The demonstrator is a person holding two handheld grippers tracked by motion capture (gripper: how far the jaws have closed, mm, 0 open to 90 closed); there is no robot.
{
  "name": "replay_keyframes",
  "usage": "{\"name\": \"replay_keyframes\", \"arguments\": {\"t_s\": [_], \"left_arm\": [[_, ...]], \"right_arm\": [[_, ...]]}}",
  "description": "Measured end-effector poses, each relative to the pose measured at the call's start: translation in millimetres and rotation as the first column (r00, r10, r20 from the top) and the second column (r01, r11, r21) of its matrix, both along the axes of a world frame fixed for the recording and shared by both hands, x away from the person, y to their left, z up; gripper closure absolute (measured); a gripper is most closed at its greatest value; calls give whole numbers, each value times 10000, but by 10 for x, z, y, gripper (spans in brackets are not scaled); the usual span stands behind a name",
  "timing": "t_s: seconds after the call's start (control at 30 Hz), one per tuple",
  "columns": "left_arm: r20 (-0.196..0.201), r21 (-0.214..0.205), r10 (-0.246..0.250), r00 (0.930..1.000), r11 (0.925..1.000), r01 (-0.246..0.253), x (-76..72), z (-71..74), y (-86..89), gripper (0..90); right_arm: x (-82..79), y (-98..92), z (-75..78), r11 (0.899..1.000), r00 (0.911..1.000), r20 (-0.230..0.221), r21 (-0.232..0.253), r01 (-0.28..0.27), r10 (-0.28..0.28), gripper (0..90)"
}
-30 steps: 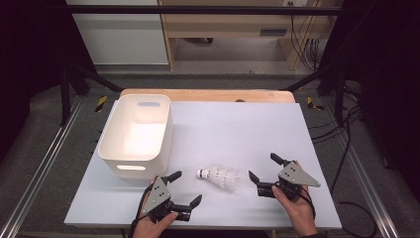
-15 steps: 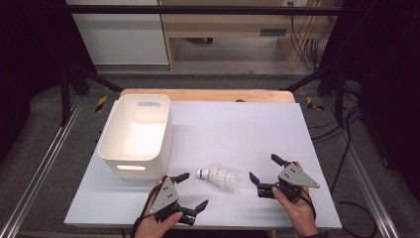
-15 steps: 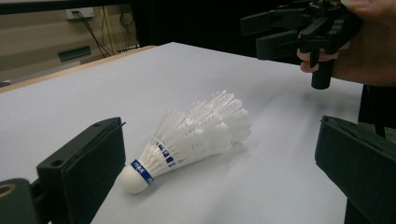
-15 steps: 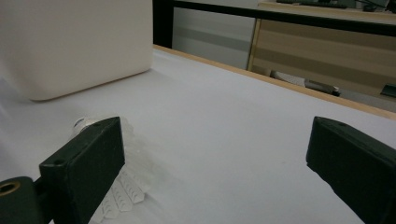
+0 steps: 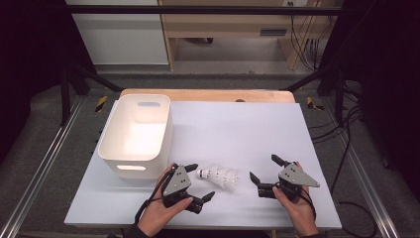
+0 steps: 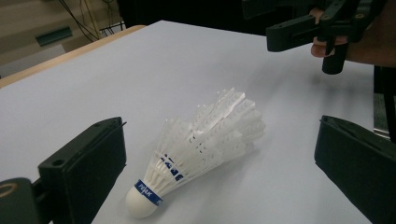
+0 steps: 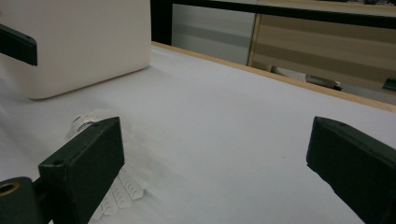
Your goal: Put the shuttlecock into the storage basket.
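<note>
White sheeting covers the table (image 5: 237, 129), which has a wooden edge along its far side and dark floor and metal framing around it. On the sheet lies a white shuttlecock (image 5: 218, 177) on its side, cork toward the left gripper (image 5: 199, 182) and feathered skirt fanning toward the right gripper (image 5: 263, 169).

Seen from above, the left gripper is held low over the near part of the sheet with its jaws spread wide; the shuttlecock's cork end sits just inside the mouth between the two tips, touching neither. In the left gripper view the shuttlecock (image 6: 196, 154) lies between the two black jaws, nearer the jaw at the left of that view, with a plain gap to each. Its rounded cork, ringed by a blue band, points back toward the camera, and the feathers point away. Beyond it, the other hand holds its gripper above the sheet.

The right gripper also stands wide open and holds nothing. In the right gripper view the feather skirt (image 7: 112, 186) shows partly behind its left-hand jaw, outside the gap between the jaws; whether it touches that jaw cannot be told.

Past the left gripper's far jaw stands a white plastic bin (image 5: 136, 134), upright, close beside the gripper
</note>
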State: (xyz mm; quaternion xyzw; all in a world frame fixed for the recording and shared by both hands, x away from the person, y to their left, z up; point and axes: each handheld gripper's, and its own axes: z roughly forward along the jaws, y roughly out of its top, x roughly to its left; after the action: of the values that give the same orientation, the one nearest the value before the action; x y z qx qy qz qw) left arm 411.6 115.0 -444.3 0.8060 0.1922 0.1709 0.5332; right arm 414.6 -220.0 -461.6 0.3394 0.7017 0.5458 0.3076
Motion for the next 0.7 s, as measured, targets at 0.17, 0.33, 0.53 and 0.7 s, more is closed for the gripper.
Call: {"name": "replay_keyframes", "arguments": {"t_s": [0.17, 0.33, 0.53, 0.7], "left_arm": [[-137, 186, -79, 9999, 9998, 81, 81, -18, -34, 23], [-152, 432, -204, 9997, 9988, 210, 131, -12, -73, 23], [-47, 555, -343, 9994, 9979, 345, 174, 0, -119, 23], [-88, 736, -451, 9989, 9962, 456, 222, -8, -162, 22]], "right_arm": [[7, -11, -4, 10000, 10000, -70, 41, 38, -38, 43], [0, -24, 2, 9999, 9999, -102, 103, 80, -79, 41], [2, -22, 4, 9999, 9999, -97, 88, 85, -84, 41], [2, -29, 6, 9998, 9999, -123, 139, 106, -104, 40]]}}
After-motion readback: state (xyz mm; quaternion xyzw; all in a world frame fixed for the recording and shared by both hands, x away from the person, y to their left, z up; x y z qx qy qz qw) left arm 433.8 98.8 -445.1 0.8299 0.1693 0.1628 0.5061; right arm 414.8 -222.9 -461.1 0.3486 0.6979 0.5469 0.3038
